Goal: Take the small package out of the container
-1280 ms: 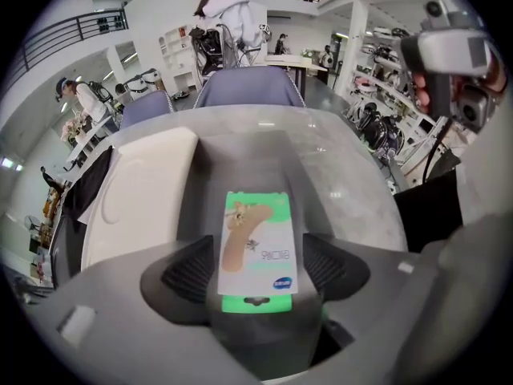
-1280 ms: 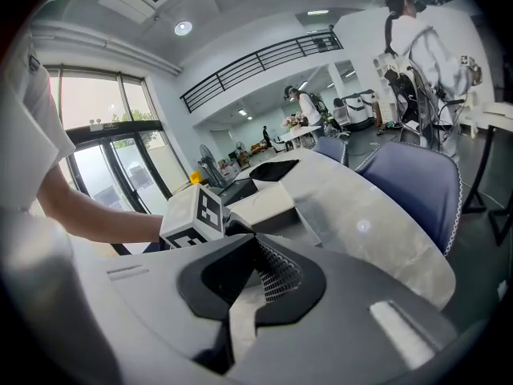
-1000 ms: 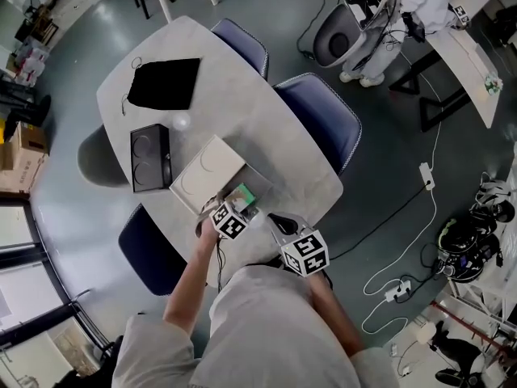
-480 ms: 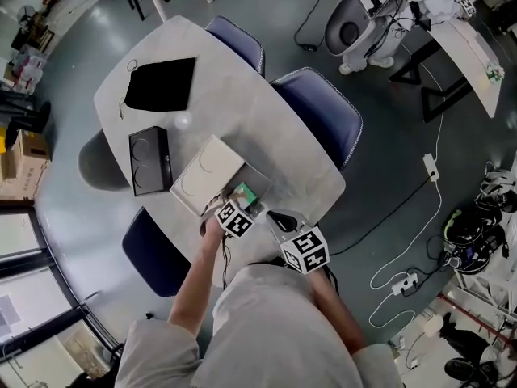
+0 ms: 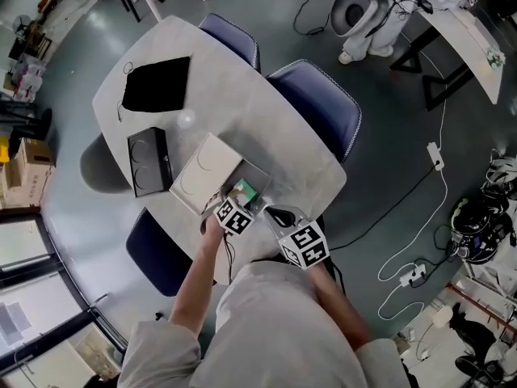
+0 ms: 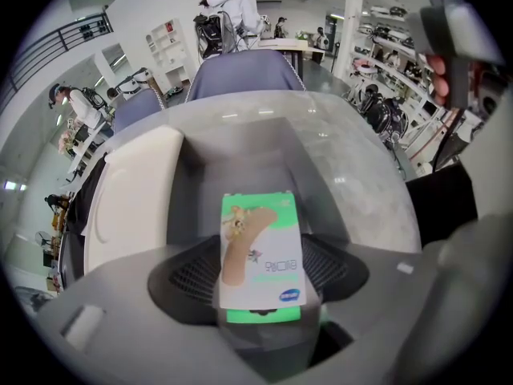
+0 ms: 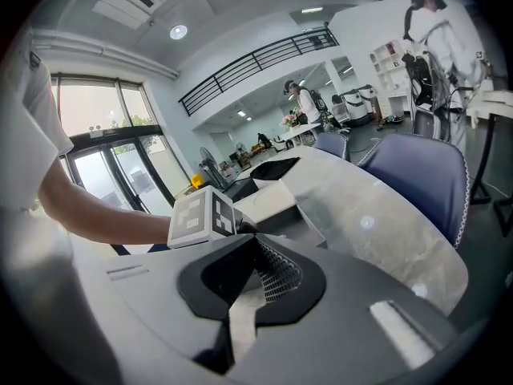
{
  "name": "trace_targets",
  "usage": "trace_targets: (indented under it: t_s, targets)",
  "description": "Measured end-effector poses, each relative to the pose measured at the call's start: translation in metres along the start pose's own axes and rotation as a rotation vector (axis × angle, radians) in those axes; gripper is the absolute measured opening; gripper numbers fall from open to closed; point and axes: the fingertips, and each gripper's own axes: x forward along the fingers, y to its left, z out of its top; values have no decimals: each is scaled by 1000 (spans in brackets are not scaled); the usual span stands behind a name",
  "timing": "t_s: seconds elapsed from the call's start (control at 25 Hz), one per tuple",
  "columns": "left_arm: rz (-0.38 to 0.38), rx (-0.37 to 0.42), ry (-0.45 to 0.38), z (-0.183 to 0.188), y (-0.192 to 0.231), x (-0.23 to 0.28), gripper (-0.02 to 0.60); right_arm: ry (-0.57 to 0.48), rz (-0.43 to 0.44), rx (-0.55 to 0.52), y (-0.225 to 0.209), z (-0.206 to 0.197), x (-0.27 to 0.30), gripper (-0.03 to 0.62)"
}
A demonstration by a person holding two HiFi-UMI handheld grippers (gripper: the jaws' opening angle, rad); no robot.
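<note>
Print on the small package [image 6: 261,251] too blurred to read, blue oval logo [image 6: 290,295] (brand illegible), nothing else legible

My right gripper [image 7: 255,251] has its jaws pressed together, nothing between them. At ten o'clock of them sits the left gripper's marker cube [image 7: 200,216], with a bare forearm [image 7: 104,215] at nine. The marble table [image 7: 377,223] stretches toward two o'clock, a blue chair [image 7: 421,171] beside it.

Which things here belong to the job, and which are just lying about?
Job: small package, left claw shut on it, grey container, white lid.
Lying about: black pouch, black box, blue chairs, idle right claw.
</note>
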Motion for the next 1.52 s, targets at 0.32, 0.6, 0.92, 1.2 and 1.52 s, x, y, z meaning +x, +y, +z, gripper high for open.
trace_targets:
  t_s: [0.32,0.6,0.92,1.2,1.52]
  targets:
    - [-5,-3,-11,1,2,-3,362,-10,-14,10,-9,-2,-11,1]
    - [24,-8,-30,4,7,-12,359,-16,-20,16,-13,-4,-16,0]
    - [26,-20,-78,10,3,-22,359,-19,-14,-1,-9,-1,-17,0]
    - [39,-56,-133,18,8,-35,359,-40,-42,23,-17,4,-23,2]
    - [59,-73,-205,29,10,-55,359,-44,-49,18,-12,4,-24,2]
